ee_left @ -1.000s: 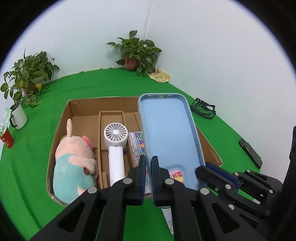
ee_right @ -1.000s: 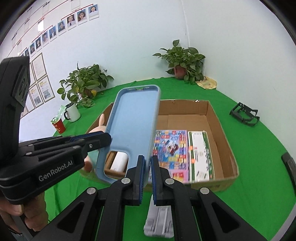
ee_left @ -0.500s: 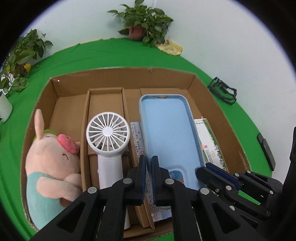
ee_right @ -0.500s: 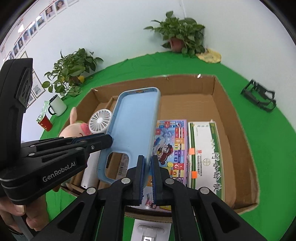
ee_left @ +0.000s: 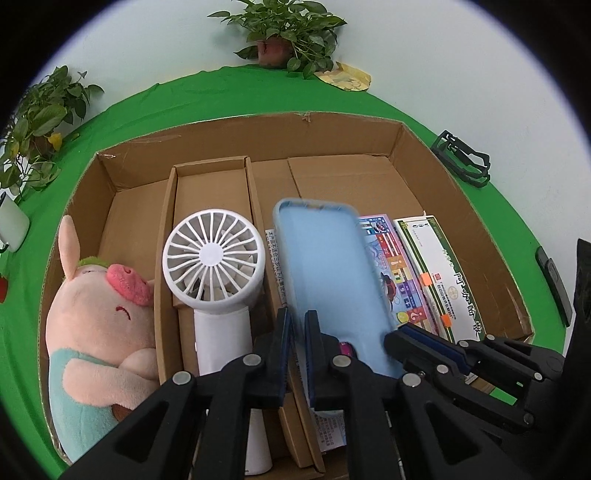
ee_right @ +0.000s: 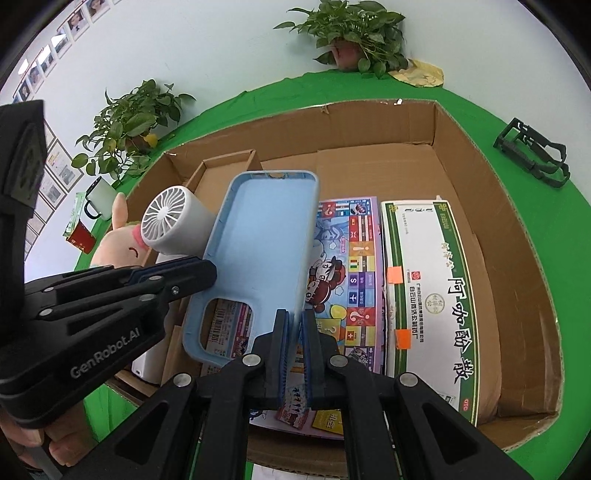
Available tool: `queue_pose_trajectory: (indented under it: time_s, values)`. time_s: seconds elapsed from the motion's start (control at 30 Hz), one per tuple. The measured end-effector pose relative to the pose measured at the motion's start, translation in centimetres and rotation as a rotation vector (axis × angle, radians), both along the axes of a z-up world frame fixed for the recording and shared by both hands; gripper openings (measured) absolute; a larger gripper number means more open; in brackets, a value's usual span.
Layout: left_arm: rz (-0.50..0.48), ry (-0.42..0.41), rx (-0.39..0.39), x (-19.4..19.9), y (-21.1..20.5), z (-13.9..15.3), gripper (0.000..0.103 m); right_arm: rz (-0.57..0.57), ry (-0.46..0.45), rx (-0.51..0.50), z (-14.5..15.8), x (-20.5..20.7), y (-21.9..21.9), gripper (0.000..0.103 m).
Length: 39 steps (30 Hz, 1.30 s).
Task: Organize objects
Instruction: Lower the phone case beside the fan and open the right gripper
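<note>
A light blue phone case [ee_right: 266,236] hangs tilted above the open cardboard box [ee_right: 480,155], held by both grippers. My right gripper [ee_right: 295,332] is shut on the case's right edge near the camera cut-out. My left gripper [ee_left: 297,332] is shut on the opposite edge of the phone case [ee_left: 328,280]. Each gripper shows in the other's view: the right gripper [ee_left: 400,332] and the left gripper [ee_right: 199,271]. Below the case lie a colourful game booklet [ee_right: 351,266] and a green-and-white medicine box [ee_right: 436,288].
In the box's left part are a plush pig [ee_left: 99,321] and a white handheld fan [ee_left: 214,258] in an inner cardboard tray. On the green cloth outside stand potted plants [ee_left: 288,26], a white mug [ee_right: 98,194], a black frame [ee_right: 532,155] and a dark flat device [ee_left: 554,284].
Both grippers came down and forward with the phone case, from above the box's near edge to low over its inside. The box now fills both views.
</note>
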<state>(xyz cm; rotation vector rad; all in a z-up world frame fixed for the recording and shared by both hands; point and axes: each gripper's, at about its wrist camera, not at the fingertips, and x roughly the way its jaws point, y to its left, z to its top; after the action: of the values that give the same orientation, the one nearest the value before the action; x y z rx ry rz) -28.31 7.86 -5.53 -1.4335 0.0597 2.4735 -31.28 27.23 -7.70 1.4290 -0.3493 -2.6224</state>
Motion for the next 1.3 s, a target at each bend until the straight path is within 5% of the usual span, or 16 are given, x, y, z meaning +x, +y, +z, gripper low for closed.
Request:
queue_pose_trajectory:
  time_s: [0.37,0.47,0.57,0.6,0.63,0.67,0.7,0.93,1.17,1.3]
  values:
    - [0.016,0.040,0.017,2.2,-1.8,1.2,0.011,0.005,0.006,0.052,0.2,0.1,-1.4,0.006]
    - [0.017,0.121,-0.010,3.6,-2.1,2.3,0.025,0.017,0.019,0.064,0.4,0.2,-1.6,0.008]
    - [0.017,0.211,-0.021,5.4,-2.2,3.7,0.054,0.019,0.062,0.121,1.3,0.8,-1.7,0.014]
    - [0.018,0.243,-0.020,6.0,-2.3,4.2,0.066,0.018,0.083,0.149,1.8,1.3,-1.8,0.037]
    - [0.017,0.285,-0.016,6.7,-2.3,4.7,0.075,0.015,0.108,0.160,2.3,2.0,-1.8,0.077]
    - [0.012,0.333,-0.015,7.5,-2.3,5.3,0.079,0.010,0.140,0.160,2.9,2.9,-1.7,0.098]
    - [0.008,0.369,-0.016,8.3,-2.4,5.8,0.081,-0.002,0.183,0.174,3.5,4.1,-1.7,0.103]
    - [-0.010,0.413,0.045,12.2,-2.7,6.5,0.082,-0.128,0.235,0.302,3.8,11.2,-1.6,0.103]
    - [-0.060,0.351,0.106,15.5,-1.9,4.6,0.082,-0.227,0.212,0.306,3.4,17.6,-0.3,0.103]
    - [-0.124,0.287,0.215,16.3,-1.8,4.1,0.082,-0.217,0.210,0.318,3.2,19.5,-0.6,0.103]
